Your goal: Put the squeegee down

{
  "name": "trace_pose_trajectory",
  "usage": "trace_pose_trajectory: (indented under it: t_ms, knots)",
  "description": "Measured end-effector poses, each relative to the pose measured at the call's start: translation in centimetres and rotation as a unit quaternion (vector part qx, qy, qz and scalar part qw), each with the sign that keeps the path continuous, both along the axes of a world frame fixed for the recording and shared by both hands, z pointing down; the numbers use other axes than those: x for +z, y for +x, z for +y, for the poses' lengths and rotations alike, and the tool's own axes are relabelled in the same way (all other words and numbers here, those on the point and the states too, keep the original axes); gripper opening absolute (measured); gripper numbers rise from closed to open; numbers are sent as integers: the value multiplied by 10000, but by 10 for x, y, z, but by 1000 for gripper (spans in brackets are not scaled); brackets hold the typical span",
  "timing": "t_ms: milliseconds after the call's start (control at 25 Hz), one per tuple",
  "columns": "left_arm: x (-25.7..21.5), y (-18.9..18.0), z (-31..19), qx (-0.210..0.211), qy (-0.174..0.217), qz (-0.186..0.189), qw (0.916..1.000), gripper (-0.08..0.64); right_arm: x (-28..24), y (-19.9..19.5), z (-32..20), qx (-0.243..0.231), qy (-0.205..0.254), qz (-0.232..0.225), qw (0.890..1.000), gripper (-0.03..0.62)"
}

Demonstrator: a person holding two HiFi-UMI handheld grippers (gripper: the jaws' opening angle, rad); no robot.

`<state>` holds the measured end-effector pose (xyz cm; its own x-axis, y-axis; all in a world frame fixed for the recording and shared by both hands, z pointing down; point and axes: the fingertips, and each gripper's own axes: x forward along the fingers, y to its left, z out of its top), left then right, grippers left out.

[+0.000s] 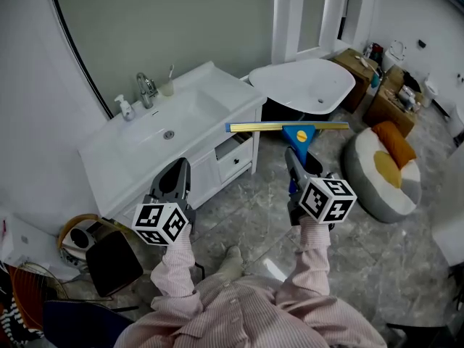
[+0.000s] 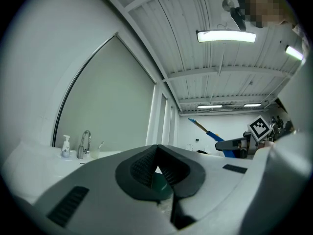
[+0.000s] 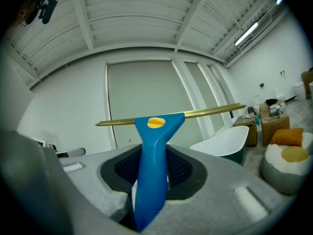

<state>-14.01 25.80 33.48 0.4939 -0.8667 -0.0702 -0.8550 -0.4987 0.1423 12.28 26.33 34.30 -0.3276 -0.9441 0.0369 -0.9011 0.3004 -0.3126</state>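
1. A blue plastic squeegee [image 3: 150, 165] has a yellow oval spot on its flared head and a long, thin, brass-coloured blade bar [image 3: 210, 111] across the top.
2. Its handle is clamped between the jaws of the right gripper [image 1: 299, 167].
3. It is held in the air, handle pointing away from the person, with the blade bar crosswise and nearly level.

I saw the squeegee [image 3: 151, 155] with a blue handle, a yellow oval spot and a brass-gold blade rail; the right claw [image 1: 293, 156] and the left claw [image 1: 180, 165] were grey, with black textured pads [image 3: 182, 169]; each marker cube [image 1: 328, 199] bore black squares on white; the sleeves [image 1: 174, 267] were pale pink with fine stripes; the table [image 1: 217, 85] and the bathtub [image 1: 304, 85] were white; the floor [image 1: 261, 209] was marbled grey; the beanbag [image 1: 373, 187] was white and grey, its cushion [image 1: 395, 142] orange.
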Motion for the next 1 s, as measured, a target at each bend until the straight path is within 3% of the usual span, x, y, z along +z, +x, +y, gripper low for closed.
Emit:
trace_pose_trajectory:
  t_ms: [400,1000]
  knots:
    - [17,13,-69,82,-154,64,9998,2,22,1,-68,-113,-258,66,9996,121]
    - [31,5,-243,253,-454,203,9984,2,52,-16,-233,-81,-771,-13,9970,121]
